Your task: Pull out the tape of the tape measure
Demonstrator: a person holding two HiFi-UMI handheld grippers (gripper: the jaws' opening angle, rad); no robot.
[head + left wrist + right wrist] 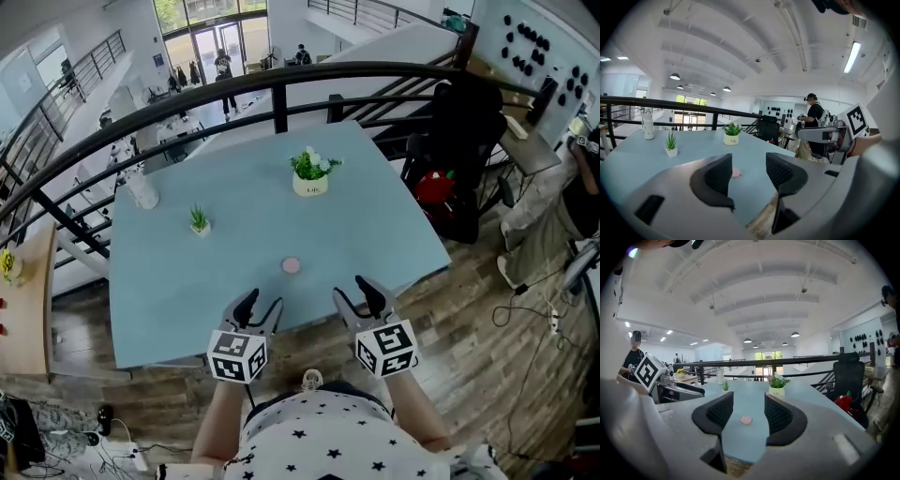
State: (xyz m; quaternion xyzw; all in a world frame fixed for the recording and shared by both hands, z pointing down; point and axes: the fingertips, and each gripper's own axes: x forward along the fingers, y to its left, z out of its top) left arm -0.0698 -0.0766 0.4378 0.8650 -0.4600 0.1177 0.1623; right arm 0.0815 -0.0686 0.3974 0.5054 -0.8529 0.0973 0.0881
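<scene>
- Closest in is the person's star-print shirt (323, 441), with both forearms reaching out over the near edge of the light blue table (403, 234).
- The left gripper (263, 302) sits just over that near edge. In its own view the jaws (749, 168) stand wide apart with nothing gripped, only tabletop showing between them.
- The right gripper (356, 291) is level with it and just beside it. Its jaws (749, 411) are also spread and empty.
- The tape measure (292, 265), a small round pink case, lies flat on the table just beyond the two grippers and roughly midway between them, touching neither.
- From the left gripper view the tape measure (736, 173) peeks out beside the left jaw. From the right gripper view it (746, 420) shows in the gap between the jaws, farther out on the table.
- I can see no tape drawn out of the case.
- Farther across the table stands a white pot of flowers (310, 175), a small green plant (199, 221) to its left, and a clear bottle (142, 190) near the far left corner.
- A dark curved railing (281, 80) runs behind the table, and a black chair (459, 122) stands off its right side on the wood floor (487, 319).
</scene>
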